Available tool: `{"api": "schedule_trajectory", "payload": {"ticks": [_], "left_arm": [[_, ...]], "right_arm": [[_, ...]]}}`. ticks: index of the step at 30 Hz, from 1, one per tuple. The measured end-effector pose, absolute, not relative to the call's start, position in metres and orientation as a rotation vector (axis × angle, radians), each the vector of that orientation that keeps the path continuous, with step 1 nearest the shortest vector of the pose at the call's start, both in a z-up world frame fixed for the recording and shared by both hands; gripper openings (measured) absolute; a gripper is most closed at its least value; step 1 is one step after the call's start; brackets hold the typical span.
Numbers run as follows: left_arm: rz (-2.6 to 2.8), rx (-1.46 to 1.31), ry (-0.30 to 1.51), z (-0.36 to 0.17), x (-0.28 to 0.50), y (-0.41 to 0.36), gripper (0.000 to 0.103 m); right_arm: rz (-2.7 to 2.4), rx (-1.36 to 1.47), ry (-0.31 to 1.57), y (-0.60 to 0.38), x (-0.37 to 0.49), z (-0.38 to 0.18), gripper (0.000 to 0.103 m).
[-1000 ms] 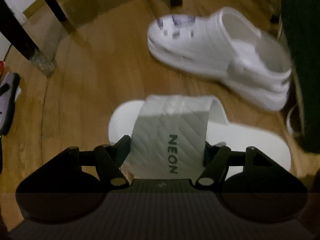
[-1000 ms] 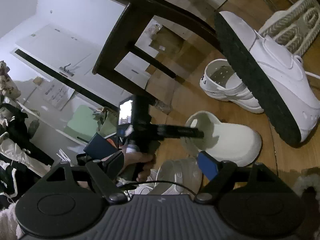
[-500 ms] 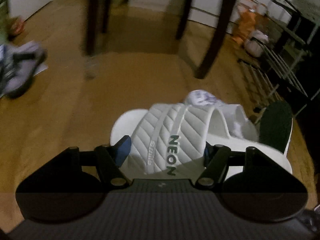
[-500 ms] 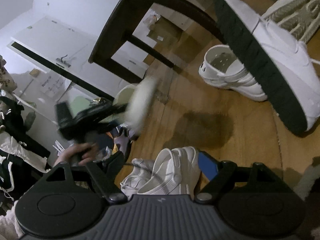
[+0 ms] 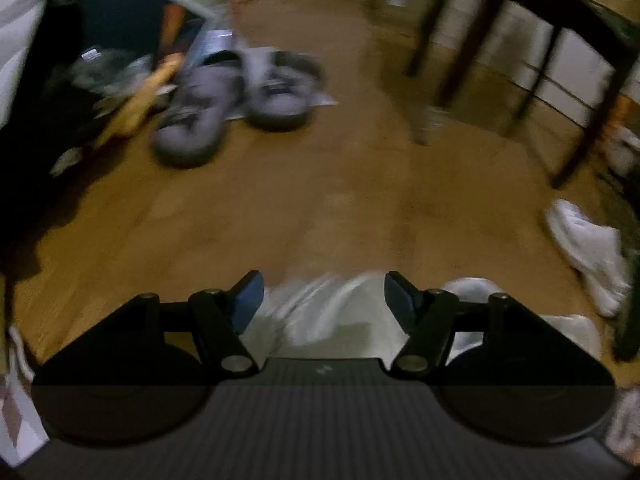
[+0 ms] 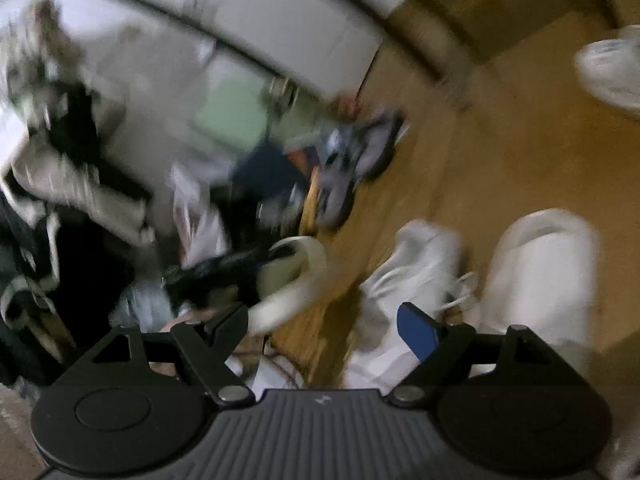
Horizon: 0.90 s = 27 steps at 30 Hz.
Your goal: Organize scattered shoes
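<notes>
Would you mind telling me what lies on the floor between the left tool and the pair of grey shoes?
Only bare wooden floor in the left wrist view, between the left tool and the grey shoes.

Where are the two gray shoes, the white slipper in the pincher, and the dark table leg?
gray shoes (image 5: 276, 90): left wrist view, top of the right-hand shoe.
white slipper (image 5: 320, 312): left wrist view, its ribbed strap between the fingers.
dark table leg (image 5: 582, 116): left wrist view, middle of the leg.
</notes>
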<state>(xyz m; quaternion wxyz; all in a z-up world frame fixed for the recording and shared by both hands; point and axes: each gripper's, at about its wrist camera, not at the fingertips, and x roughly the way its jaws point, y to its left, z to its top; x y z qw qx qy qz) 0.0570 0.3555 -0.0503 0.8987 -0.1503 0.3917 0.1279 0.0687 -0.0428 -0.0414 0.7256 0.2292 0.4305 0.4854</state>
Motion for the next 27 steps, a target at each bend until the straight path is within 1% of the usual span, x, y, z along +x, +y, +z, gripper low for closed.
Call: {"api": "schedule_trajectory", "payload": {"ticks": [2,4,6,7,8,10,11,13,15,20,22,25,27], "left_arm": [[0.317,-0.295,0.817,-0.065,0.051,0.367,0.066],[0.349,-0.264,0.829,-0.082,0.041,0.378,0.068],[0.320,-0.297,0.848,-0.090,0.030,0.387,0.070],[0.310,-0.300,0.857,-0.093,0.024,0.388,0.073],[0.302,-0.299,0.866,-0.095,0.018,0.387,0.079],[0.286,-0.296,0.885,-0.099,0.007,0.387,0.087],[0.278,-0.294,0.894,-0.102,0.001,0.386,0.088],[0.262,-0.292,0.912,-0.106,-0.011,0.386,0.089],[0.251,-0.297,0.922,-0.109,-0.021,0.386,0.091],[0.205,-0.352,0.939,-0.113,-0.038,0.389,0.094],[0.163,-0.328,0.964,-0.116,-0.043,0.383,0.095],[0.148,-0.289,0.985,-0.121,-0.045,0.376,0.096],[0.152,-0.271,0.988,-0.125,-0.044,0.373,0.101]], "right_arm": [[1.055,0.425,1.055,0.030,0.064,-0.040,0.084],[1.040,0.406,1.105,0.061,0.064,-0.043,0.084],[1.041,0.397,1.148,0.094,0.060,-0.055,0.084],[1.042,0.381,1.165,0.108,0.058,-0.063,0.084],[1.031,0.334,1.165,0.119,0.056,-0.071,0.084],[1.006,0.234,1.160,0.139,0.053,-0.087,0.081],[0.993,0.184,1.157,0.149,0.052,-0.095,0.079],[0.994,0.131,1.153,0.159,0.053,-0.103,0.075],[0.993,0.105,1.174,0.172,0.059,-0.113,0.075],[0.969,0.235,1.268,0.189,0.083,-0.121,0.075],[0.937,0.235,1.281,0.194,0.090,-0.122,0.077],[0.919,0.197,1.293,0.200,0.095,-0.121,0.077],[0.910,0.110,1.281,0.201,0.093,-0.119,0.075]]}}
